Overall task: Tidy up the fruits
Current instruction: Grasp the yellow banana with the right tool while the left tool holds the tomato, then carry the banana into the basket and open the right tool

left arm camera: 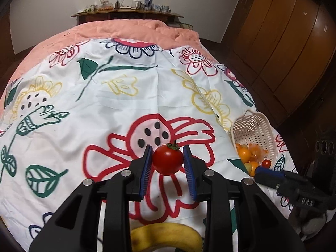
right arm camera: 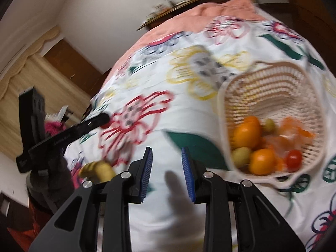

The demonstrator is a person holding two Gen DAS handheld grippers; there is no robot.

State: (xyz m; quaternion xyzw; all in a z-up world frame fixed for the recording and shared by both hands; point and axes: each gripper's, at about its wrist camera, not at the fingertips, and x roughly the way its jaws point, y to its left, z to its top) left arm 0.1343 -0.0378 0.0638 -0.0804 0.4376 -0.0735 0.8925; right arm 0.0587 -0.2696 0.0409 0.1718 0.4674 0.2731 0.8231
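Observation:
In the left wrist view my left gripper [left arm camera: 167, 159] is shut on a red tomato [left arm camera: 167, 160] with a green stem, held above the flowered cloth. A yellow banana [left arm camera: 168, 238] lies below it at the near edge. A white perforated basket [left arm camera: 255, 133] stands at the right, holding oranges, green fruits and a small tomato. My right gripper [right arm camera: 167, 163] is open and empty above the cloth, left of the basket [right arm camera: 273, 96]. The right view is blurred. The banana [right arm camera: 97, 169] shows at its left. The left gripper [right arm camera: 105, 118] reaches in from the left there.
A white cloth [left arm camera: 105, 105] with flower prints covers a pink quilt [left arm camera: 126, 28] on a bed. A cluttered wooden shelf [left arm camera: 126, 12] stands behind the bed. A wooden wardrobe [left arm camera: 283, 42] stands at the right. A curtain [right arm camera: 25, 84] hangs at the left.

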